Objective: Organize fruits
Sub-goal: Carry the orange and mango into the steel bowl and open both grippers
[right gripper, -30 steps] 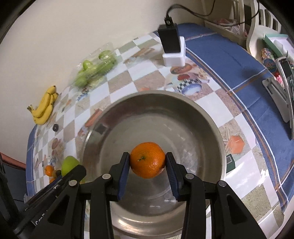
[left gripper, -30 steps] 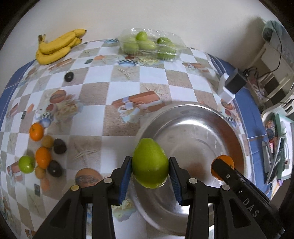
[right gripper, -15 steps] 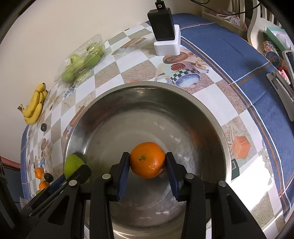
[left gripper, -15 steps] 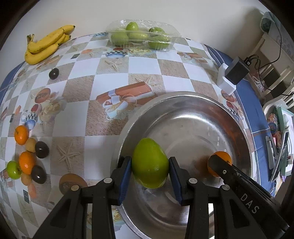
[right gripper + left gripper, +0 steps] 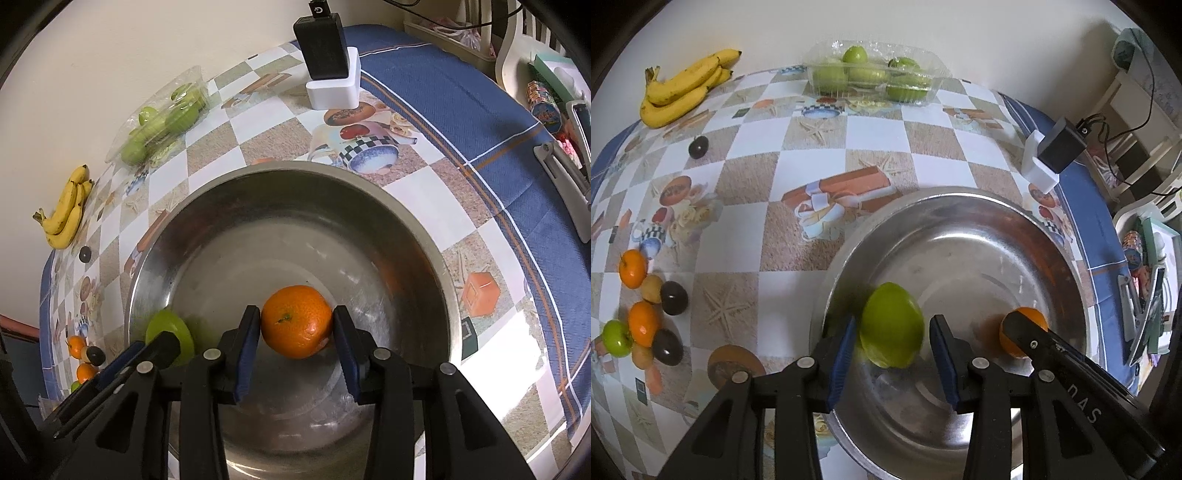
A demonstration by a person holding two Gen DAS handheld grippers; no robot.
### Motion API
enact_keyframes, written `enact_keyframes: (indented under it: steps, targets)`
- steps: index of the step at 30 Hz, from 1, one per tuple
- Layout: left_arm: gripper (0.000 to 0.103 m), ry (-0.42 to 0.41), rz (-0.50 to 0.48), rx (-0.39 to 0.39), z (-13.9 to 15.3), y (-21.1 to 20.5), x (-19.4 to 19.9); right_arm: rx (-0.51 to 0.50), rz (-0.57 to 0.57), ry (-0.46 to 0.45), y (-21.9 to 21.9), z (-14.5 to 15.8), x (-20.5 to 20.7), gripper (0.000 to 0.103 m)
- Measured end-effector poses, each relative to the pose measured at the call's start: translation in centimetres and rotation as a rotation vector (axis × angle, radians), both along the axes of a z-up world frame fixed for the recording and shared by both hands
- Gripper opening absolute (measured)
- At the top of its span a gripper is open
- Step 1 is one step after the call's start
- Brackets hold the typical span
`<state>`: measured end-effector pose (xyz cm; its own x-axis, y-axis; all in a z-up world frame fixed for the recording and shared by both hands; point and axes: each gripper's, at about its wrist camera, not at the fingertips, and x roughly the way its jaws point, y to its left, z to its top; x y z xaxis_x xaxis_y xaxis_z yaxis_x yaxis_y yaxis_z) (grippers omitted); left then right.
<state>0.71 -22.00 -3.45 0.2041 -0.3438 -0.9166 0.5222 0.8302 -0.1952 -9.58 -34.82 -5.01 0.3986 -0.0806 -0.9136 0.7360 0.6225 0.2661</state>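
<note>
Left gripper (image 5: pixel 892 354): its jaws have just been opening, and the green fruit (image 5: pixel 891 325) sits blurred between them, a gap at its right side, low in the steel bowl (image 5: pixel 960 206). Right gripper (image 5: pixel 295 341) clamps the orange (image 5: pixel 296 320) over the bowl's middle. Bananas (image 5: pixel 683 86) lie far left.

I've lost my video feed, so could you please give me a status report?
Left tool just opening, green fruit loose between. Right tool shut on orange. Both over bowl; nothing blocking.
</note>
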Motion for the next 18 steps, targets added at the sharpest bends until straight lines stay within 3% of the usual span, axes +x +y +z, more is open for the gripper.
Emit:
enact_keyframes:
  steps: [12,18]
  targets:
    - [0.053,-0.016,0.033,-0.021,2.3,1.2,0.3,-0.035,0.016,-0.044,0.5,2.7,-0.2,0.045]
    - [0.055,-0.017,0.117,0.008,2.9,3.4,1.5,-0.020,0.024,-0.069,0.9,3.6,-0.4,0.045]
